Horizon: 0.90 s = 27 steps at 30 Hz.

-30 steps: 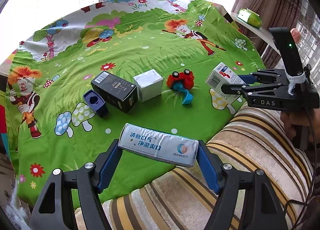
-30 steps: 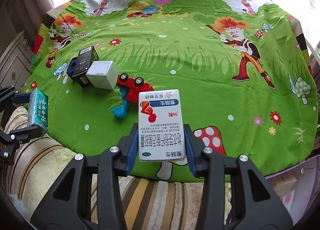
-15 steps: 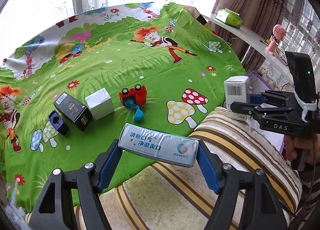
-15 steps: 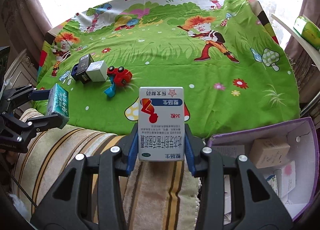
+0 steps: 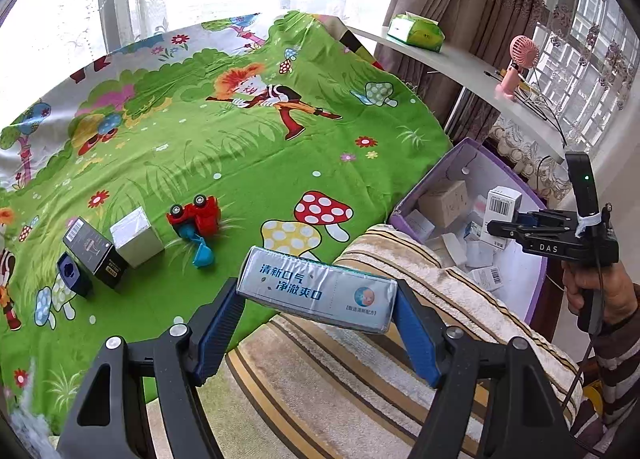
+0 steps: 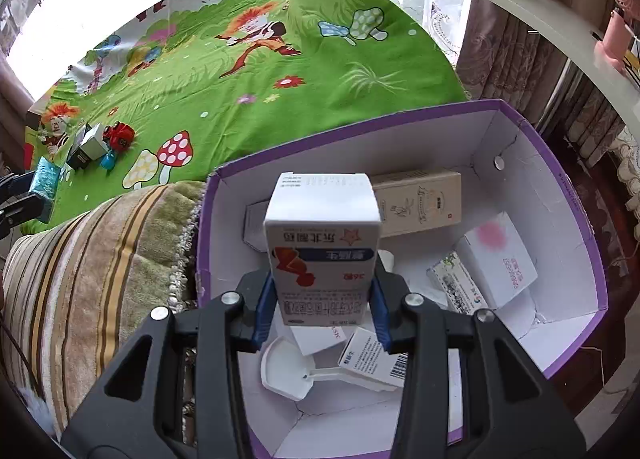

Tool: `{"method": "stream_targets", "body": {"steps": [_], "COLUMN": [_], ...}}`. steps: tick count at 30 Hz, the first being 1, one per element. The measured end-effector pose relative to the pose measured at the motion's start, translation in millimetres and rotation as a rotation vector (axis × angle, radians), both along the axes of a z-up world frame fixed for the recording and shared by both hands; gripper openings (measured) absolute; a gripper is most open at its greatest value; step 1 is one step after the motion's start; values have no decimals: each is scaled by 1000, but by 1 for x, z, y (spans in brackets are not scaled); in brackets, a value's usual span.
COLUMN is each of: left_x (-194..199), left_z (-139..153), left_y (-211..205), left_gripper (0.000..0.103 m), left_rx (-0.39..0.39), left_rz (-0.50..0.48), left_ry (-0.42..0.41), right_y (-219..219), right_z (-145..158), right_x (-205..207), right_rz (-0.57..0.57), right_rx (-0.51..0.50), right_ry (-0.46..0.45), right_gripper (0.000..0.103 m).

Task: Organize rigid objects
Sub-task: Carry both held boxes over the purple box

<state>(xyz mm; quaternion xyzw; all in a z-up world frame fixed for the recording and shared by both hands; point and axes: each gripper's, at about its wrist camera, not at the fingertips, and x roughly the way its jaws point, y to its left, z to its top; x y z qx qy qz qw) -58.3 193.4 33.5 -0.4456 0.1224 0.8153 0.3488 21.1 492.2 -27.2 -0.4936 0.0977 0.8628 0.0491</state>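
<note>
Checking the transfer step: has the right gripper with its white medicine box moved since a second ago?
Yes. The right gripper, shut on the white medicine box, went from over the green bedsheet to above the open purple bin.

We count two grippers, each clamped on one carton: the left gripper (image 5: 320, 323) holds one long pale-blue carton (image 5: 316, 293), the right gripper (image 6: 320, 299) one white medicine carton (image 6: 322, 247). Ahead and left of the left gripper's fingers lie four things on the cloth: one black box (image 5: 94, 251), one silver cube box (image 5: 136, 237), one blue holder (image 5: 74, 275), one red toy car (image 5: 196, 215). Beneath the right gripper sits one purple bin (image 6: 576, 195); inside it we make out roughly seven small cartons and one white scoop (image 6: 288, 373).
</note>
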Motion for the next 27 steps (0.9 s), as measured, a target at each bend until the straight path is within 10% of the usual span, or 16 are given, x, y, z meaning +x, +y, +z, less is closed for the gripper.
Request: {"method": "stream_targets", "body": {"steps": [27], "left_x": [72], "left_z": [-3], "left_y": [139], "left_gripper": [75], "left_rx": [1], "left_rz": [-308], "left_ry": [-11], "right_y": [103], "right_z": [-22], "right_x": [62], "right_rz": [-257], "right_rx": [45], "right_ry": [-77], "right_gripper": [45]}}
